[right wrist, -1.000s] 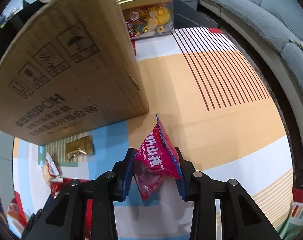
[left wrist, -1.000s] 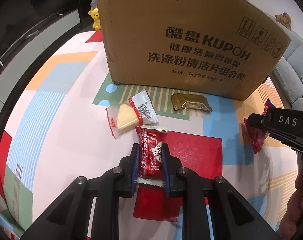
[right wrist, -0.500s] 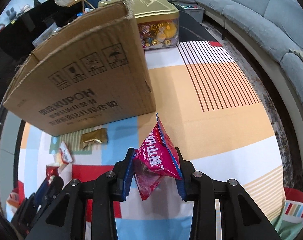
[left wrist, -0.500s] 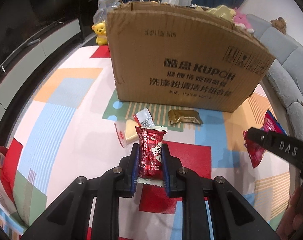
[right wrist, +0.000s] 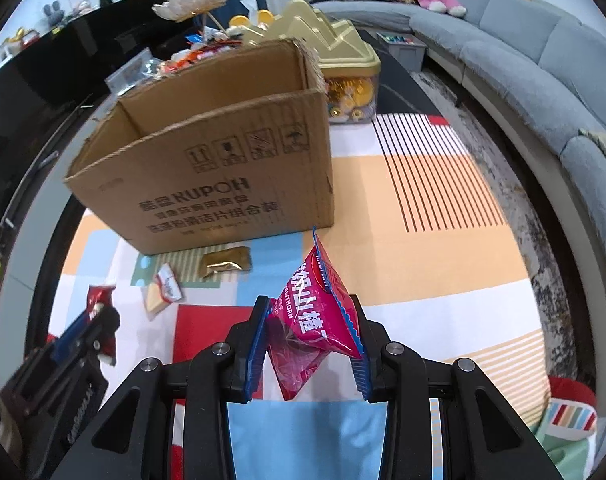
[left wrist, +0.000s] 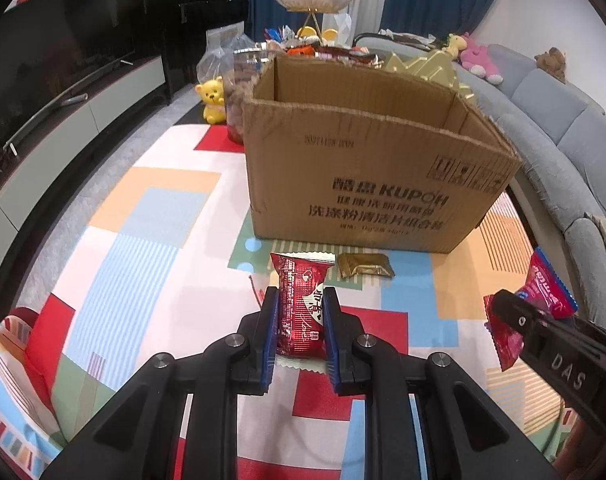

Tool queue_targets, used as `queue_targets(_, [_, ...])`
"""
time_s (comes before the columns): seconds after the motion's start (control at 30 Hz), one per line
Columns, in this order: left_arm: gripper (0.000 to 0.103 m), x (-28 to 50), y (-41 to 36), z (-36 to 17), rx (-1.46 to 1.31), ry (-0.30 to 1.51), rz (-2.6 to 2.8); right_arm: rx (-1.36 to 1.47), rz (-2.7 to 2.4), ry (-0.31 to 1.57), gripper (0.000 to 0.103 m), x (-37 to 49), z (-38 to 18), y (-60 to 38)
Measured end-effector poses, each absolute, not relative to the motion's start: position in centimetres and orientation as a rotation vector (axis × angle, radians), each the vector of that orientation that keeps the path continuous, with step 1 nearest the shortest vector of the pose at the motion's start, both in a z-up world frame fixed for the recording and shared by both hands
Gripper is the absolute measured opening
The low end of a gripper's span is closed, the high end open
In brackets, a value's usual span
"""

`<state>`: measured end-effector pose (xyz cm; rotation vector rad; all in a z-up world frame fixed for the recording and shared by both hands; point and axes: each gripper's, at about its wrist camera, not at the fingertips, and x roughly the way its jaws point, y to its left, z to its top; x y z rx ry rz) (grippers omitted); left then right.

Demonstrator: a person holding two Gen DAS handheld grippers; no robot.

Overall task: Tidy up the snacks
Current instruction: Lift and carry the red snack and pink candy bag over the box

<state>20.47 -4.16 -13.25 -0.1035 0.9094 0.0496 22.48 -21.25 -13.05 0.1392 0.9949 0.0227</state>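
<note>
Snacks: four. Two lie before the open-topped cardboard box (left wrist: 367, 184): gold packet (left wrist: 366, 265), cheese wedge (right wrist: 161, 291). Left tongs (left wrist: 301, 334) grip red packet (left wrist: 301, 308); right tongs (right wrist: 309, 354) grip pink packet (right wrist: 315, 320).

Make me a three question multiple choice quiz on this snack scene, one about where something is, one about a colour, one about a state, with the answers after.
1. Where does the gold packet lie?
A. on the mat in front of the cardboard box
B. inside the box
C. on the sofa

2. What colour is the snack in the right gripper?
A. green
B. pink
C. yellow

3. The left gripper is
A. open and empty
B. shut on a red snack
C. shut on the gold packet

Answers: A, it lies on the mat near the box's front wall. B, the pink snack sits between the pads. B, both pads press the red wrapper.
</note>
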Motion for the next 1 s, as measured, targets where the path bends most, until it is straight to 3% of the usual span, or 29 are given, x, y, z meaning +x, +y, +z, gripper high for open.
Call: queue_targets(1.0, [0.021, 24.8, -3.3, -3.8, -0.057, 0.776, -0.070, 0.012, 0.100, 0.718, 0.038, 22.8, -3.1, -18.6])
